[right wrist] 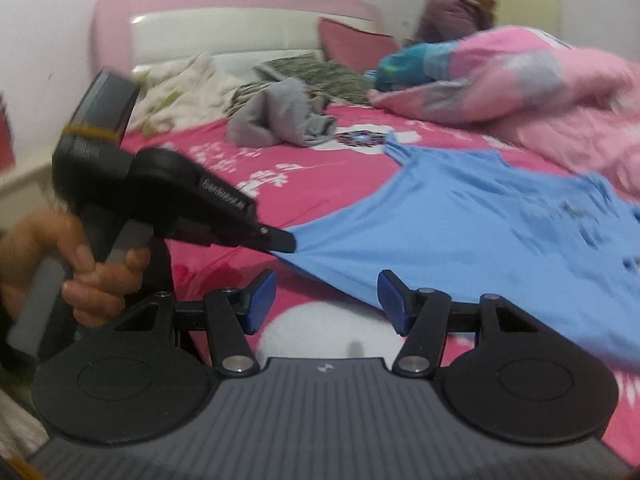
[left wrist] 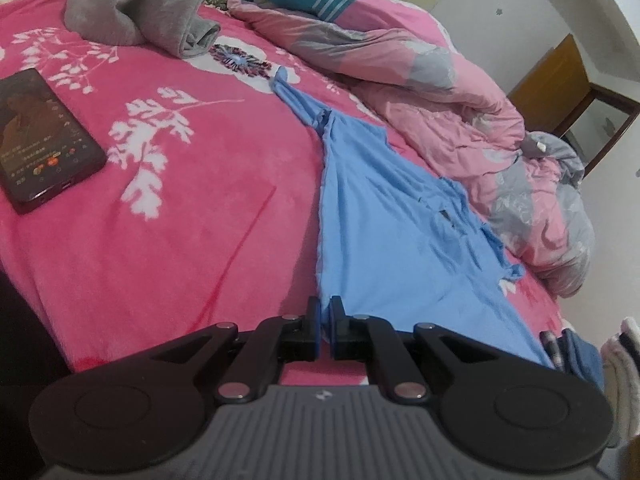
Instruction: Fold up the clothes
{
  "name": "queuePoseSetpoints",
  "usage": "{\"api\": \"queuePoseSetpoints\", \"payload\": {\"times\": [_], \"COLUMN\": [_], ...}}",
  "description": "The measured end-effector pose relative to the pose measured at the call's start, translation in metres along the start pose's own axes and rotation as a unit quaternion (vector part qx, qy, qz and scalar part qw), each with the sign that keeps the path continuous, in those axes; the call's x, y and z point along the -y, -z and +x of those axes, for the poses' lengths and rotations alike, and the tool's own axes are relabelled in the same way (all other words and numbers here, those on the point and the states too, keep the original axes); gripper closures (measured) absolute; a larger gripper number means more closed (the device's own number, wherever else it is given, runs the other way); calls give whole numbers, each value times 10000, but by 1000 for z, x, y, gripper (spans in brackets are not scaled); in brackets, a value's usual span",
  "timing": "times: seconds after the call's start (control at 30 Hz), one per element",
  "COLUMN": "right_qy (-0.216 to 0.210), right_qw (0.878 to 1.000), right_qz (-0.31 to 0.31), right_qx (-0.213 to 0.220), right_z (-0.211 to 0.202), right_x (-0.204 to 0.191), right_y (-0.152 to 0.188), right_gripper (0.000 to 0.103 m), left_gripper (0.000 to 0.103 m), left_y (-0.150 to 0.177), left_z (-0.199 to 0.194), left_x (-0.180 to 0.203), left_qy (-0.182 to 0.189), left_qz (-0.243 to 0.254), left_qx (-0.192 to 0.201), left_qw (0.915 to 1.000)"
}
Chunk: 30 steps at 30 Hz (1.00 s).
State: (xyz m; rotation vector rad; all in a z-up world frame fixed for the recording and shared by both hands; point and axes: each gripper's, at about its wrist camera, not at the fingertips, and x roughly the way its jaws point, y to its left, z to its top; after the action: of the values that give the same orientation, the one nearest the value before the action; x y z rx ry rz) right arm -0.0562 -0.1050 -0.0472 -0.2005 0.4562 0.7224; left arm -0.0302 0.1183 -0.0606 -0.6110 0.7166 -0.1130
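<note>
A light blue T-shirt [left wrist: 392, 216] lies stretched out on the pink flowered bedspread [left wrist: 180, 200]. My left gripper [left wrist: 326, 312] is shut on the shirt's near corner. The right wrist view shows that same left gripper [right wrist: 286, 242] pinching the shirt's [right wrist: 460, 216] corner and pulling it taut. My right gripper [right wrist: 326, 302] is open and empty, hovering just in front of the shirt's near hem. A grey garment [left wrist: 148, 12] lies crumpled at the far end of the bed; it also shows in the right wrist view [right wrist: 280, 114].
A black phone [left wrist: 36, 140] lies on the bedspread at the left. A bunched pink and grey quilt [left wrist: 460, 92] runs along the shirt's right side. A person [right wrist: 460, 4] stands beyond the bed by the pink headboard [right wrist: 224, 8]. Pillows lie at the head.
</note>
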Motion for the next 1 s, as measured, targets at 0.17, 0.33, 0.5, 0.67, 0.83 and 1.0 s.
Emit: {"api": "queuePoseSetpoints", "payload": {"times": [0.17, 0.33, 0.5, 0.67, 0.83, 1.0], "right_qy": [43, 449, 876, 1269, 1259, 923], "right_qw": [9942, 9813, 9649, 9524, 9572, 9692], "right_qz": [-1069, -1874, -2473, -2772, -2605, -2256], "right_qx": [45, 36, 79, 54, -79, -344], "right_z": [31, 54, 67, 73, 59, 48], "right_x": [-24, -46, -65, -68, -64, -64], "right_y": [-1, 3, 11, 12, 3, 0], "right_gripper": [47, 48, 50, 86, 101, 101], "left_gripper": [99, 99, 99, 99, 99, 99], "left_y": [-6, -12, -14, -15, -15, -5], "left_z": [-2, -5, -5, -6, -8, -8], "left_x": [-4, -9, -14, -19, -21, -24], "left_qy": [300, 600, 683, 714, 790, 618], "left_qz": [-165, -329, -449, -545, -558, -486], "left_qx": [6, 12, 7, 39, -1, -97], "left_qw": [9994, 9977, 9967, 9960, 9953, 9969]}}
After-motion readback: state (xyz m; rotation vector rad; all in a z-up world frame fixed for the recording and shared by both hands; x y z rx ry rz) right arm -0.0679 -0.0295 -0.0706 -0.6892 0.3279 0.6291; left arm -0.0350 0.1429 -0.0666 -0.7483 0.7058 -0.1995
